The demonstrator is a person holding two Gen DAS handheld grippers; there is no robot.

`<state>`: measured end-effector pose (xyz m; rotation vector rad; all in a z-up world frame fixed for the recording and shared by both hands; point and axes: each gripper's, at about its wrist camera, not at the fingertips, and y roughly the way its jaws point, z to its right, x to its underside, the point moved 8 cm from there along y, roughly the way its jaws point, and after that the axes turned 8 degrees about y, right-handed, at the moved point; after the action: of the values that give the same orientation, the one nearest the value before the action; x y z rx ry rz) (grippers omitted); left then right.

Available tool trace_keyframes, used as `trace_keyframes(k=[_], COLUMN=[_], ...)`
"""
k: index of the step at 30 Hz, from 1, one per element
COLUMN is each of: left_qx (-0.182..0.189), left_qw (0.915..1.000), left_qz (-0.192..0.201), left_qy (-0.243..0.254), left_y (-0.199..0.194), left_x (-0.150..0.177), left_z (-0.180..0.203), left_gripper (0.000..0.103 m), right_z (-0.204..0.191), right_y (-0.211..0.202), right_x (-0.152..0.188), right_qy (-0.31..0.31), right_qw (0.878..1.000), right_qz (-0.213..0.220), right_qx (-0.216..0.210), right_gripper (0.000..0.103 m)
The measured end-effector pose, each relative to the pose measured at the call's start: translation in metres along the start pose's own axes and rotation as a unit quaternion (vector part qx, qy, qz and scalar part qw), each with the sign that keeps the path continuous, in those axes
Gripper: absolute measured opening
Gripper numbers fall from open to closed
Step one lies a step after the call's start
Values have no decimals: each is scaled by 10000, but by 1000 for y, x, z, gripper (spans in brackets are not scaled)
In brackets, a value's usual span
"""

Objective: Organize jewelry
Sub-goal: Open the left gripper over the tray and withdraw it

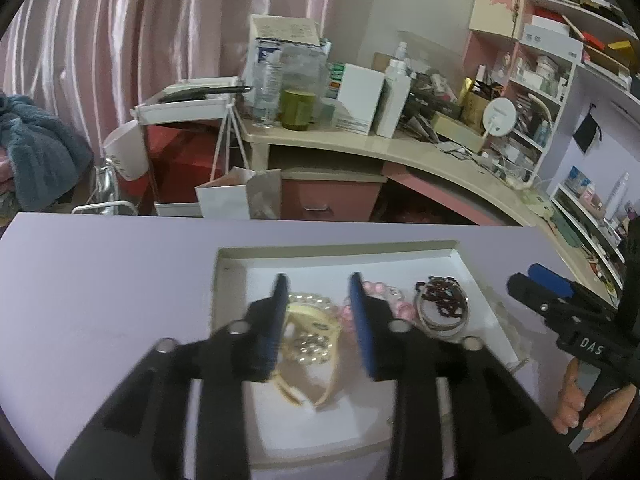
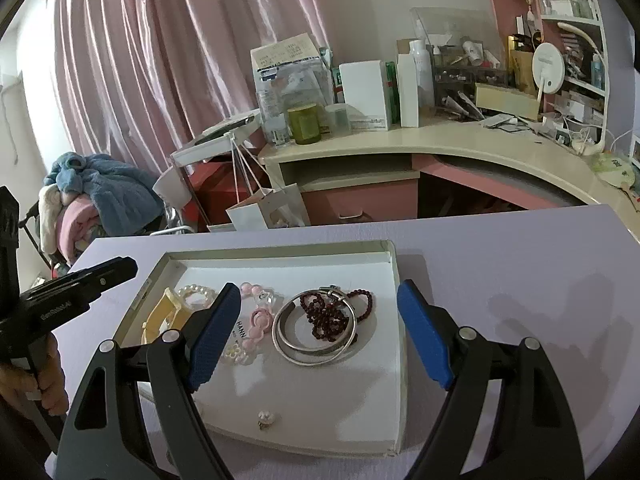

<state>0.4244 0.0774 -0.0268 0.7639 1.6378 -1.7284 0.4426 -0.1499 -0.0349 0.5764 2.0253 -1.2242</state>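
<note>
Hovering over tray (image 1: 460, 248), left claw (image 1: 318, 316) part-open, empty, above yellow bangle (image 1: 304, 316); right claw (image 2: 320, 332) wide, empty. Retreat straight, avoiding pearls.

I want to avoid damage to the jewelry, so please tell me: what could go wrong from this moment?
1. The dark red bead strand lies tangled across the silver bangles; lifting one may drag the other out of the tray.
2. The left gripper stands open over the yellow band and pearls; closing may catch both.
3. The small pearl earring lies loose near the tray's front edge and could be knocked off.
</note>
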Motion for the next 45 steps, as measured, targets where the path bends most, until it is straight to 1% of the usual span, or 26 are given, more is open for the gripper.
trace_keyframes(k=[1, 3, 4, 6, 10, 15, 16, 18, 23, 25, 26, 29, 30, 33, 36, 45], left_qx=[-44, -112, -137, -213, -463, -832, -937, -1019, -1243, -1222, -1154, -1039, -1042, -1123, -1373, -1337], left_qw=[10000, 9998, 9997, 9994, 9982, 9955, 9945, 9934, 9884, 9869, 9865, 9850, 9851, 9842, 9795, 9801], left_qz=[17, 81, 111, 175, 157, 32, -45, -142, -571, -778, -862, -1016, -1035, -1161, -1429, -1426], left_qy=[-36, -119, -155, -224, -361, -456, -464, -506, -665, -706, -777, -928, -890, -730, -348, -352], left_y=[-3, -12, -15, -24, -41, -46, -45, -42, -24, -15, -11, -4, -2, 3, 11, 10], left_x=[1, 1, 1, 4, 21, 44, 51, 60, 90, 97, 99, 102, 102, 100, 102, 101], left_z=[-4, -14, -19, -32, -63, -97, -105, -117, -147, -153, -155, -160, -161, -159, -154, -155], left_gripper=[48, 62, 65, 75, 79, 88, 88, 89, 90, 92, 93, 99, 101, 101, 101, 101], right_z=[0, -2, -2, -2, -2, -7, -8, -9, -8, -8, -8, -8, -8, -7, -6, -3], right_y=[-2, -8, -11, -19, -32, -43, -44, -46, -51, -52, -52, -52, -51, -51, -52, -57], right_x=[0, 1, 1, 1, 2, 5, 6, 7, 8, 8, 8, 8, 8, 9, 10, 8], right_qy=[-10, -41, -54, -73, -54, -81, -96, -115, -81, -87, -88, -87, -92, -87, -76, -20], right_qw=[10000, 10000, 10000, 9999, 9998, 9996, 9996, 9996, 9995, 9995, 9995, 9995, 9995, 9996, 9996, 9995], right_qz=[10, 53, 76, 133, 201, 248, 251, 255, 279, 292, 293, 283, 282, 263, 262, 327], right_qx=[4, 19, 24, 48, 74, 67, 66, 70, 84, 88, 88, 79, 79, 82, 92, 16], right_gripper=[82, 82, 82, 82, 82, 82, 82, 82, 82, 82, 82, 82, 82, 82, 82, 82])
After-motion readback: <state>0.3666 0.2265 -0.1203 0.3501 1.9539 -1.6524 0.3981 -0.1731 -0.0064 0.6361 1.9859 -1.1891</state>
